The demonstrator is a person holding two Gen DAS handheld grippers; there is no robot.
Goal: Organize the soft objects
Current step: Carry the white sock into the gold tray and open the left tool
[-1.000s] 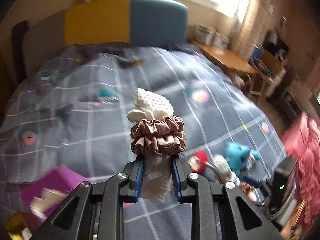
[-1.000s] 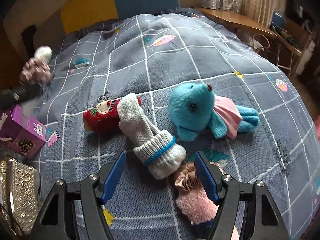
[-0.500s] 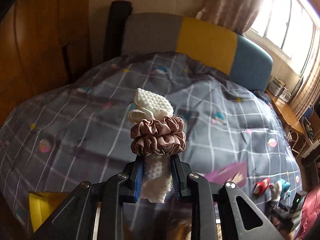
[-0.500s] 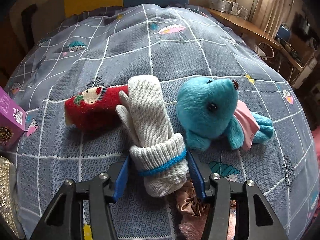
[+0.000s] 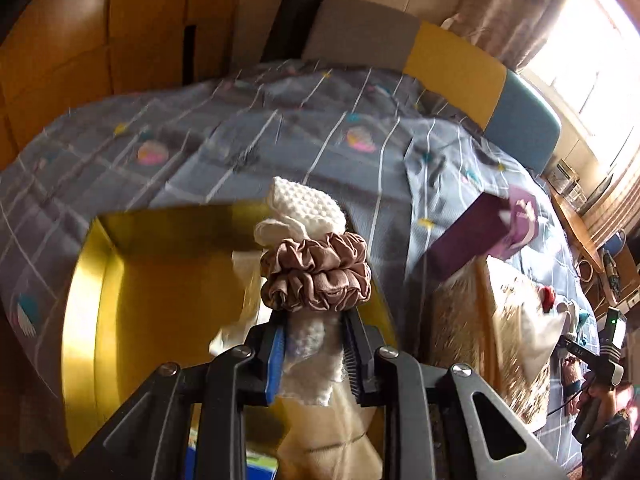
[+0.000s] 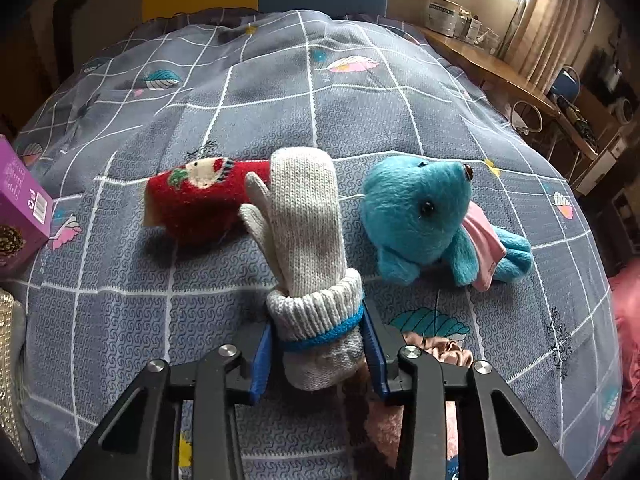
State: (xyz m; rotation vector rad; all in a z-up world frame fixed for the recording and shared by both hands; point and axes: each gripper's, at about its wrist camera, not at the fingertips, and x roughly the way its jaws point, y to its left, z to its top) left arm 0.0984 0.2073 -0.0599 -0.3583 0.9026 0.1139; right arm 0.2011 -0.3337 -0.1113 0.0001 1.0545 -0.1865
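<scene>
Left gripper (image 5: pixel 314 354): fingers (image 5: pixel 276 360) pinched nearly together on a white waffle-knit cloth (image 5: pixel 308 208) bound by a brown satin scrunchie (image 5: pixel 316 276). Bundle upright at frame centre, scrunchie resting just above the fingertips, white textured end sticking out on top, frayed cloth showing between the blue pads. Behind and below it, at lower left, an open yellow box (image 5: pixel 100 292); at right, a purple box (image 5: pixel 480 232) on the grey checked bedspread (image 5: pixel 280 140), with a gold patterned box (image 5: pixel 472 328) beneath it.

Right gripper (image 6: pixel 320 354): fingers (image 6: pixel 262 356) closing, blue pads either side of the ribbed cuff of a cream knitted mitten (image 6: pixel 308 232), pressing against it. Mitten lying lengthwise up the centre of the frame on the bedspread (image 6: pixel 280 80), blue stripe around the cuff, thumb to the left. Touching its left side, a red sock (image 6: pixel 200 200) with a cartoon face. Right of centre, apart from the mitten, a teal plush toy (image 6: pixel 424 216) with a pink garment. At lower centre, partly hidden behind the right-hand finger, a tan satin scrunchie (image 6: pixel 444 354) and something fuzzy and pink (image 6: pixel 384 420). At left edge, a purple box (image 6: pixel 20 200).
</scene>
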